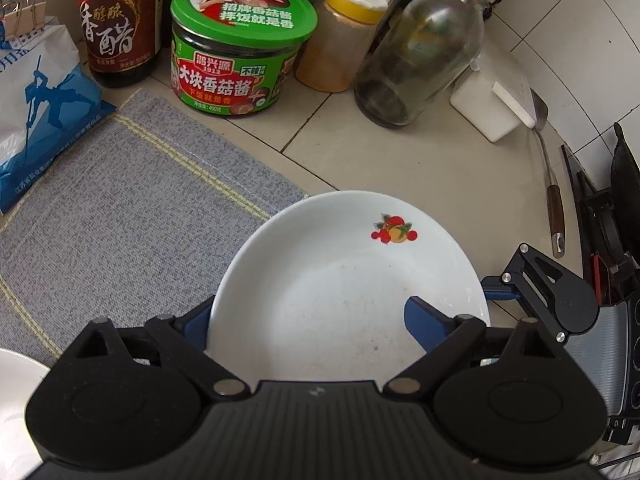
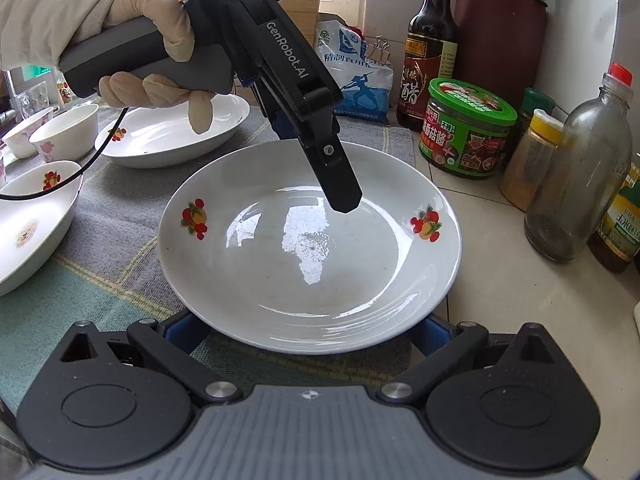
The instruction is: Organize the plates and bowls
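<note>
A white plate [image 1: 320,300] with fruit decals lies half on the grey mat [image 1: 120,200] and half on the tiled counter. My left gripper [image 1: 308,312] is open and straddles its rim, one blue pad outside and one over the inside. In the right wrist view the left gripper [image 2: 312,168] comes down over the far rim of this plate [image 2: 308,248], held by a gloved hand [image 2: 152,40]. My right gripper [image 2: 308,328] stands open at the near rim, which hides its fingertips. Another plate [image 2: 172,132], a dish [image 2: 32,224] and two small bowls [image 2: 68,130] sit further left on the mat.
Behind the plate stand a green-lidded jar [image 1: 240,40], a vinegar bottle [image 1: 116,32], a yellow-capped jar [image 1: 340,40] and a glass bottle [image 1: 420,52]. A salt bag [image 1: 40,100] lies at the left, a spatula [image 1: 554,200] and a stove edge at the right.
</note>
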`<action>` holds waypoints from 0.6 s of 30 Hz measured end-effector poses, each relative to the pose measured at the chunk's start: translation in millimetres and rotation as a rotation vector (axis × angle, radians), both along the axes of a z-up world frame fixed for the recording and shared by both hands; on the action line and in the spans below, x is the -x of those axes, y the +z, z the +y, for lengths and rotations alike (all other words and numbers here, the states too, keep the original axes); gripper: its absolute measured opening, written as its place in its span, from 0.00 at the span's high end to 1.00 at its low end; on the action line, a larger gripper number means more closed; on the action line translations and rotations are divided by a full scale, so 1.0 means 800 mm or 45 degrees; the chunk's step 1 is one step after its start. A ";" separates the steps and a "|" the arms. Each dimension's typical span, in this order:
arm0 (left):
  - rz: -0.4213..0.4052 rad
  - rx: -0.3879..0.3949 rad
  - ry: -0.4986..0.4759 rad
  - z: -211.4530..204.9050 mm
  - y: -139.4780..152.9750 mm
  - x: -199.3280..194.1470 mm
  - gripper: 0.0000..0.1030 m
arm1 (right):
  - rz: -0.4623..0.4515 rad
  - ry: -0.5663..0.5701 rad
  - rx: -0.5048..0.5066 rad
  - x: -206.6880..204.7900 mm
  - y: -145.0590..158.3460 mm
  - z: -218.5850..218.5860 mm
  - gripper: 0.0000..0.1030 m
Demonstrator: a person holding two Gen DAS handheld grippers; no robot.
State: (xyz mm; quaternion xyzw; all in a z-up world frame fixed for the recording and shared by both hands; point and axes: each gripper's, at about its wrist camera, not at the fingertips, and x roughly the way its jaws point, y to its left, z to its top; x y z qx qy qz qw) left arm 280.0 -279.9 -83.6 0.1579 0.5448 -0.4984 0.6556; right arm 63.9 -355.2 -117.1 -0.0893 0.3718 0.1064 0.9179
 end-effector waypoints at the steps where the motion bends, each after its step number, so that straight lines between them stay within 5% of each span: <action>1: -0.004 0.000 0.004 0.000 0.000 0.000 0.08 | -0.001 0.000 0.001 0.000 0.000 0.000 0.00; 18: -0.204 0.104 0.155 0.069 0.059 0.048 0.07 | -0.031 -0.128 0.031 0.037 0.013 0.014 0.00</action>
